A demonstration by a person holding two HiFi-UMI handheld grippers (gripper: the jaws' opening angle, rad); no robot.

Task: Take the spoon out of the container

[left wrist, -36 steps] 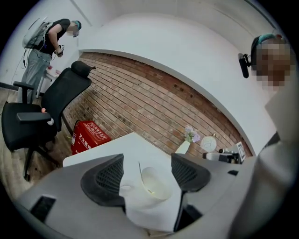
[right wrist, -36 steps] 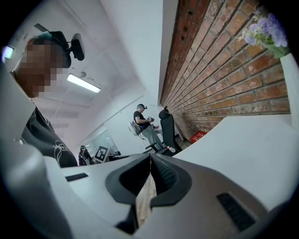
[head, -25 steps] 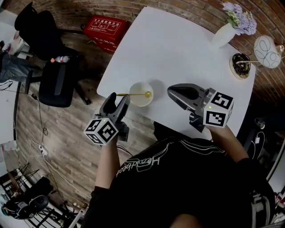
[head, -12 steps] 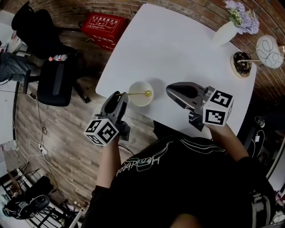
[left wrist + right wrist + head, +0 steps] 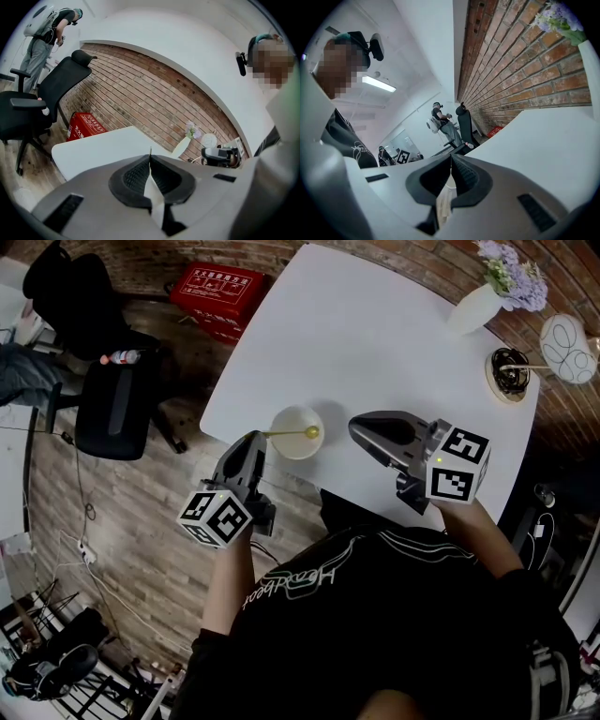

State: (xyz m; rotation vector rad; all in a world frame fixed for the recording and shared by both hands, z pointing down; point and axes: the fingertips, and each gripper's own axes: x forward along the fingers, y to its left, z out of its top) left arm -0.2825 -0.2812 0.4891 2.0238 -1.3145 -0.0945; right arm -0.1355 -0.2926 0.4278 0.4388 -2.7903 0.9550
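Note:
A pale round container [image 5: 296, 433] stands near the front left edge of the white table [image 5: 375, 334]. A thin spoon [image 5: 298, 433] with a yellowish end lies across it, handle pointing left. My left gripper [image 5: 257, 438] has just been closing and is now shut on the spoon's handle. In the left gripper view the handle's thin tip [image 5: 150, 151] sticks up between the closed pads of the left gripper [image 5: 150, 157]. My right gripper [image 5: 356, 430] hovers just right of the container, jaws shut and nothing between them; in its own view the right gripper [image 5: 451, 159] faces along the table.
A white vase with purple flowers [image 5: 478, 304], a round coaster holding a dark object [image 5: 507, 377] and a white patterned disc [image 5: 565, 336] stand at the table's far right. On the wooden floor to the left are a red box [image 5: 222, 292] and a black office chair [image 5: 111, 409].
The left gripper's jaws have closed onto the spoon's handle. Both hands have stayed almost where they were.

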